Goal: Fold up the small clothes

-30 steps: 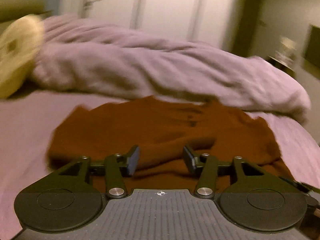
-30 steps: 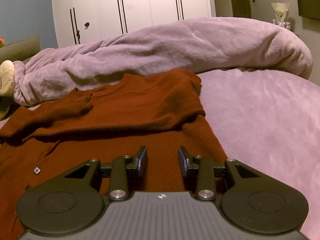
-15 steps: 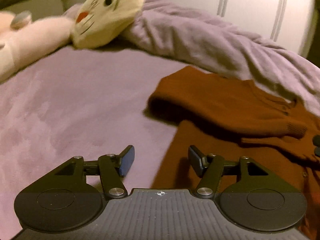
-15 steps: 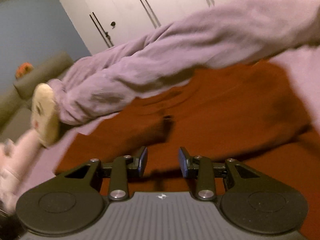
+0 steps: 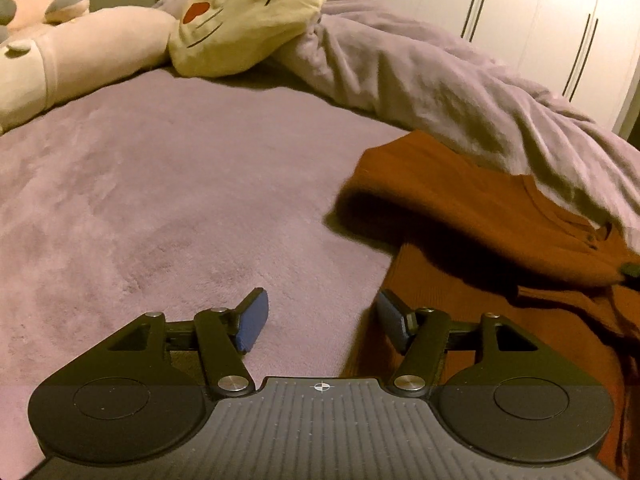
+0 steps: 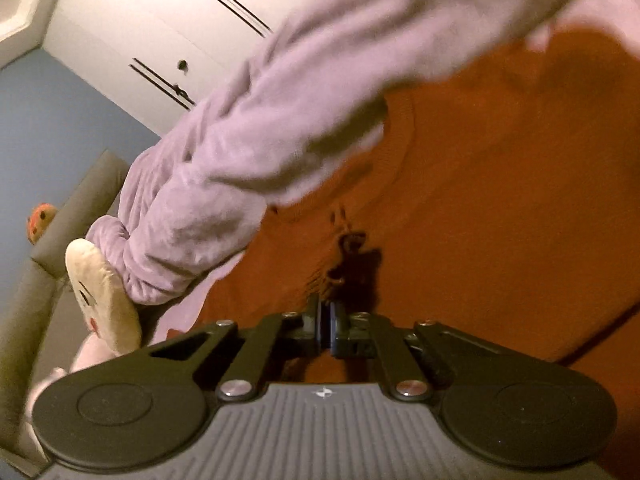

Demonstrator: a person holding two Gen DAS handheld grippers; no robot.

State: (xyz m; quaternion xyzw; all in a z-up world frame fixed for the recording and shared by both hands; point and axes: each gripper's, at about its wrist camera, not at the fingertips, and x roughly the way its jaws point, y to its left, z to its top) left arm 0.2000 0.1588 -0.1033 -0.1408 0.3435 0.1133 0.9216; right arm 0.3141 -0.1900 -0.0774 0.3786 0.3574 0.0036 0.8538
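A rust-brown knit sweater point(image 5: 472, 216) lies on the lilac bed cover, with one sleeve folded across its body. My left gripper point(image 5: 320, 320) is open and empty, low over the bed at the sweater's left edge; its right finger is over the brown fabric. In the right wrist view the sweater point(image 6: 500, 184) fills the right side. My right gripper point(image 6: 325, 326) is shut on the ribbed cuff of the folded sleeve point(image 6: 326, 272). That view is tilted and blurred.
A rumpled lilac duvet point(image 5: 440, 80) runs along the back of the bed, also in the right wrist view point(image 6: 280, 120). A cream plush toy point(image 5: 248, 16) lies at the far left. The bed cover point(image 5: 160, 200) stretches left of the sweater. White wardrobes point(image 5: 540, 12) stand behind.
My right gripper has moved to the sleeve cuff and shut on it, tilting as it went. My left gripper has swung left to the sweater's left edge and stayed open.
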